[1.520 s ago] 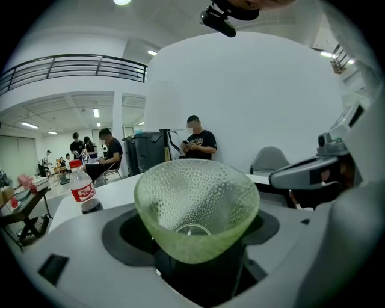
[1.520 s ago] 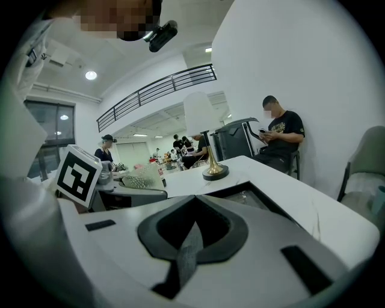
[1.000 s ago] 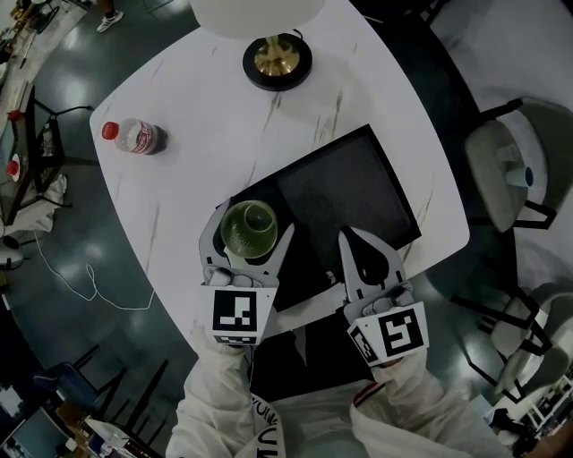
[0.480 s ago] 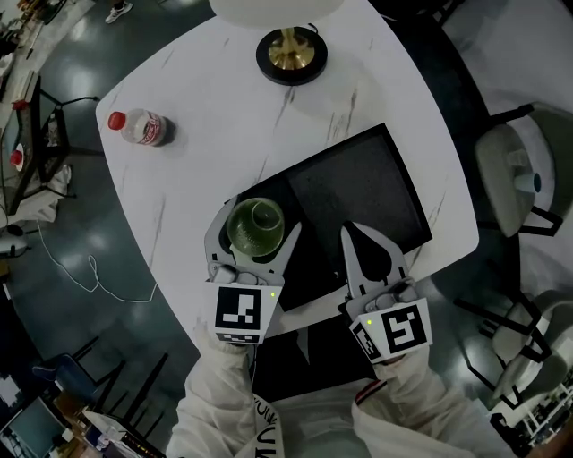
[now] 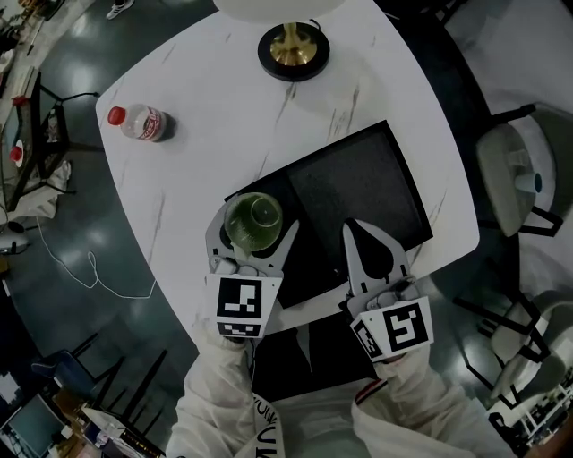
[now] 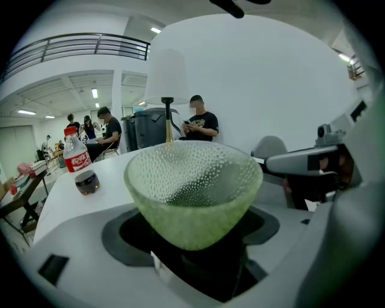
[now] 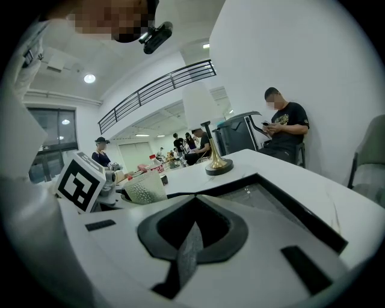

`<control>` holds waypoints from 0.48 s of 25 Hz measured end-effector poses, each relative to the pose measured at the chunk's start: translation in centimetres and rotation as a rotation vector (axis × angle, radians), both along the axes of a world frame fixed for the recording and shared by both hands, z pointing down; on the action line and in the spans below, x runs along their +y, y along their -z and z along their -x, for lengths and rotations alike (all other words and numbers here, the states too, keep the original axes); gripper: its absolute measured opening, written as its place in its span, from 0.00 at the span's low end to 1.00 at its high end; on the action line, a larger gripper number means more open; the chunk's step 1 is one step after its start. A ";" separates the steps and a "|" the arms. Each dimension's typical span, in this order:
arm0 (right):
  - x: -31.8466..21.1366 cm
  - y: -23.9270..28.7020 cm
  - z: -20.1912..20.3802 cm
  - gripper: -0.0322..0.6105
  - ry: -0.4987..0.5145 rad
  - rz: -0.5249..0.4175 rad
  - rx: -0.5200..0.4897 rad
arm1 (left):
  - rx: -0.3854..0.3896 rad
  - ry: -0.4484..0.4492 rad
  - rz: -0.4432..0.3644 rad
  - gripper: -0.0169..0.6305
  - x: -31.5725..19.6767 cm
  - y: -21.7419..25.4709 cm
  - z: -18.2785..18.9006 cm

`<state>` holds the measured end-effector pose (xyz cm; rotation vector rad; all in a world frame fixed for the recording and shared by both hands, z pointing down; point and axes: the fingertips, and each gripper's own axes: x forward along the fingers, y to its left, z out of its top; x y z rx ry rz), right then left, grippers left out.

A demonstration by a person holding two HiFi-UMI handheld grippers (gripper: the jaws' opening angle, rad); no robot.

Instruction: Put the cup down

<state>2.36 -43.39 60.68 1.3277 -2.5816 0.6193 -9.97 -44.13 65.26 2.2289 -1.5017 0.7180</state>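
my left gripper has its jaws tight on the green cup, upright over the near left corner of the black mat on the table, so i'd lower it slow and straight, then let go gently, while my right gripper has its jaws shut on nothing

Lamp shade: cut off by the frame's top edge. Cup: base hidden inside the left gripper jaws.

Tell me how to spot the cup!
Find the white table, then the black tray on it. At the tray's left edge, the left tool grips the cup. It is the only green, bumpy thing; the bottle has a red cap, the lamp a gold base.
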 end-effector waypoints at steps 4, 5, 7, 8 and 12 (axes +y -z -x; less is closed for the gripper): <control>-0.1 0.0 -0.7 0.06 -0.007 0.000 0.004 | 0.009 0.018 0.017 0.64 0.4 -0.6 0.1; -0.2 0.0 -0.8 0.06 -0.010 -0.001 0.005 | 0.010 0.022 0.018 0.64 0.4 -0.6 0.1; -0.4 0.0 -1.0 0.06 -0.016 -0.003 0.007 | 0.011 0.029 0.020 0.64 0.5 -0.7 0.0; -0.4 0.0 -1.1 0.06 -0.017 -0.003 0.008 | 0.010 0.031 0.022 0.64 0.6 -0.7 -0.1; -0.2 0.5 -1.2 0.06 -0.021 -0.013 0.007 | -0.004 0.038 0.017 0.64 0.9 -0.6 0.3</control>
